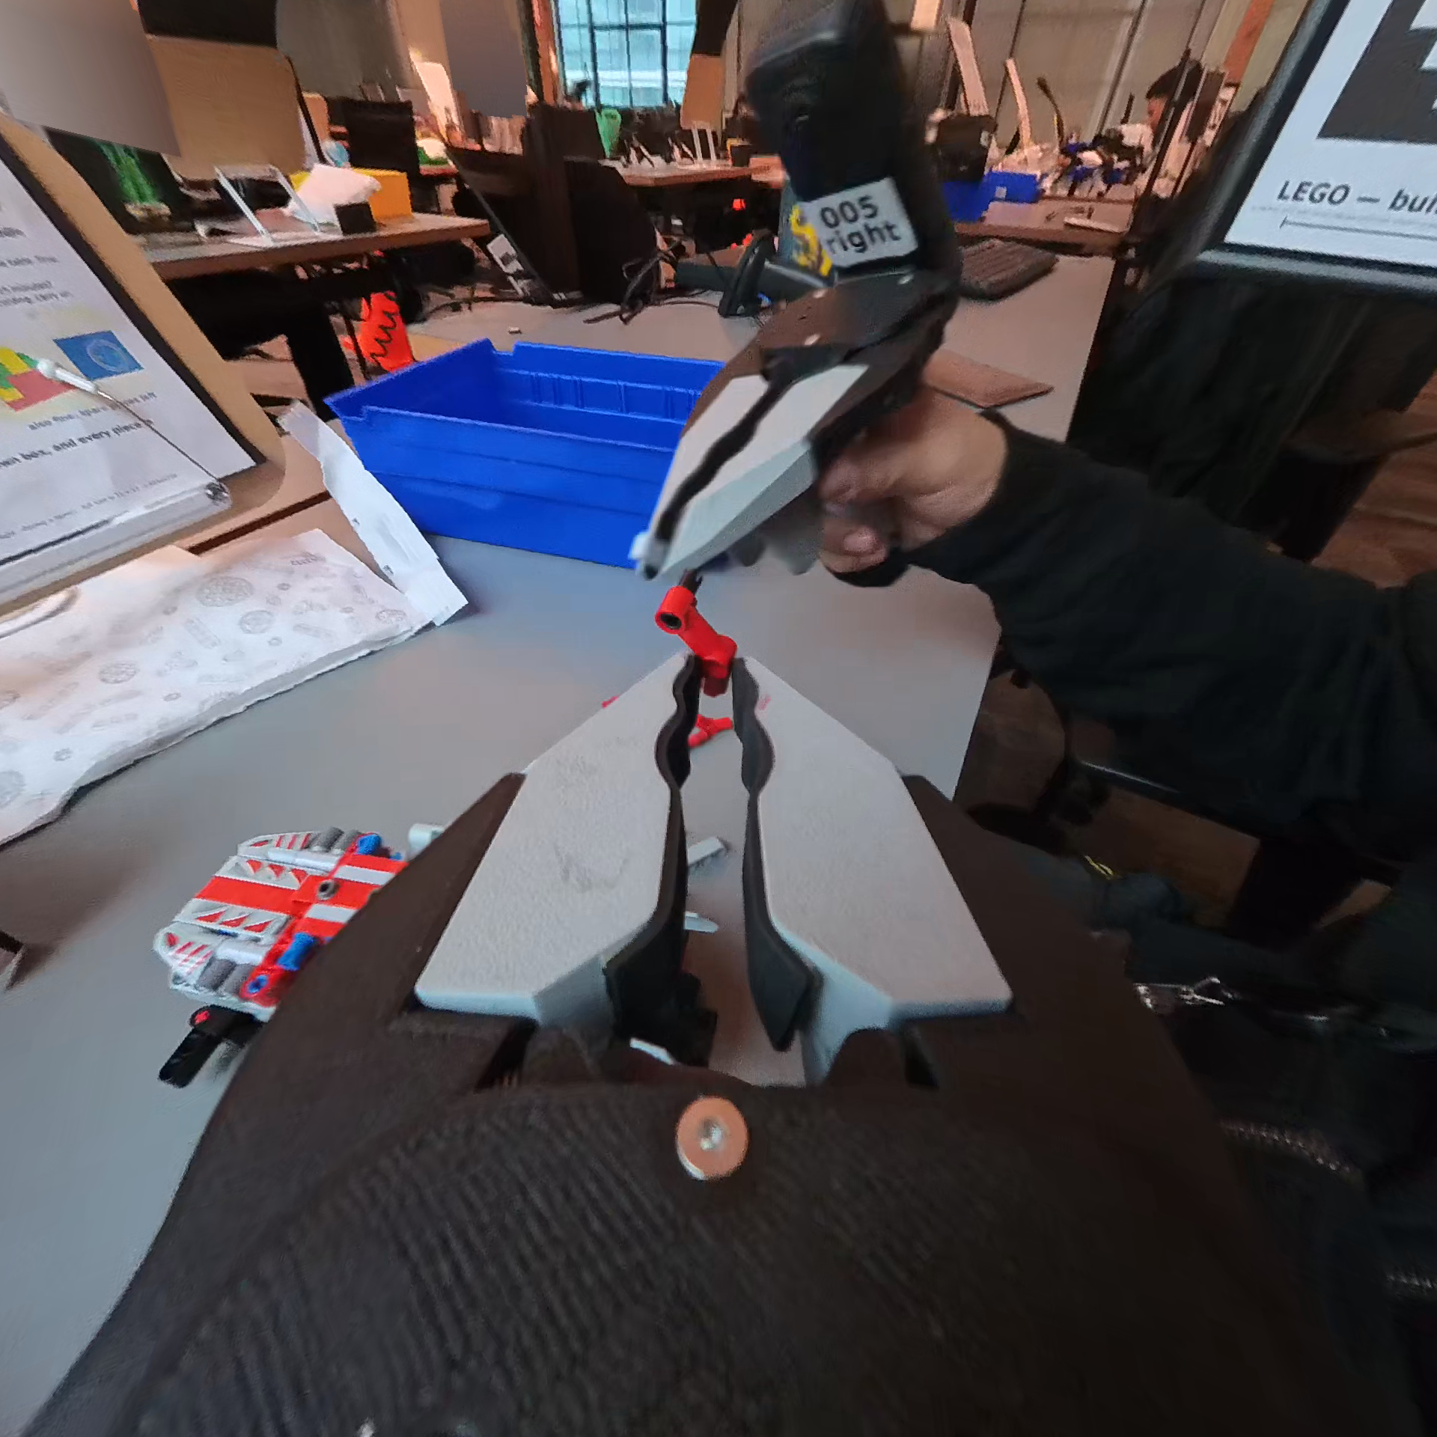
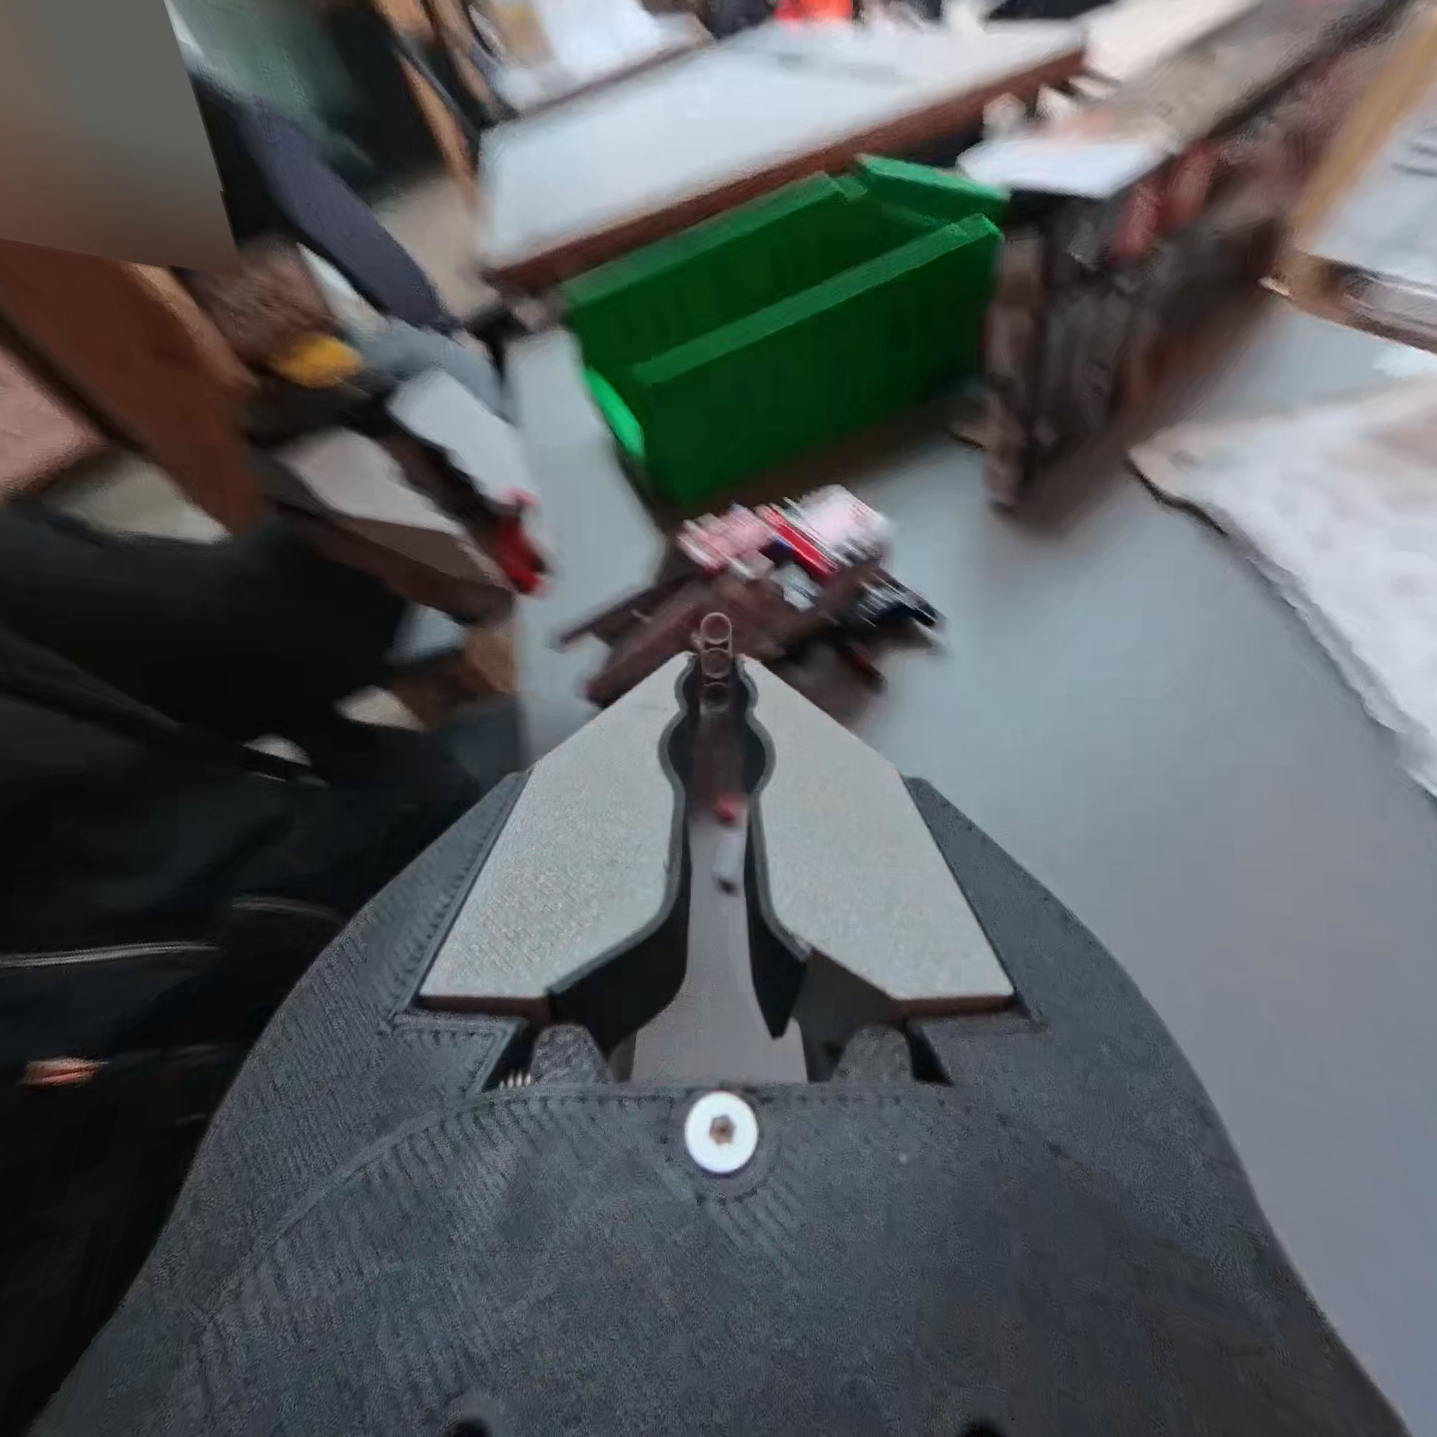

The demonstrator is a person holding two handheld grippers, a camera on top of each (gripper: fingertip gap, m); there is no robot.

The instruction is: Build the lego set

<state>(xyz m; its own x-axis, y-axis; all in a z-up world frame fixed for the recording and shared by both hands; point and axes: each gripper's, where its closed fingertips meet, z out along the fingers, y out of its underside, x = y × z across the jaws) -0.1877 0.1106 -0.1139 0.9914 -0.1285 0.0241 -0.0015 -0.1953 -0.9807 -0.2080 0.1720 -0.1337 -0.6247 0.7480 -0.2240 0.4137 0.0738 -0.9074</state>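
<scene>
My left gripper [image 1: 711, 670] is shut on a red angled connector [image 1: 697, 631] and holds it above the grey table [image 1: 498, 700]. My right gripper [image 1: 658, 557], held by a hand, points down at it from above. It grips a small dark pin [image 1: 690, 582] whose tip meets the connector's upper end. In the blurred right wrist view my right gripper [image 2: 715, 673] is shut on that dark pin [image 2: 715, 639]. The left gripper [image 2: 498, 505] with the red connector [image 2: 519, 554] shows at left there. The red and grey partial build [image 1: 272, 910] lies on the table at left; it also shows in the right wrist view [image 2: 785, 556].
A blue bin [image 1: 513, 451] stands behind the grippers, and a green bin [image 2: 777, 350] beyond the build. Printed paper [image 1: 179, 645] and an instruction stand [image 1: 101, 373] are at left. Small loose red [image 1: 709, 729] and grey [image 1: 704, 851] pieces lie on the table under my left fingers. There is about 7 centimetres between the tips of the two grippers.
</scene>
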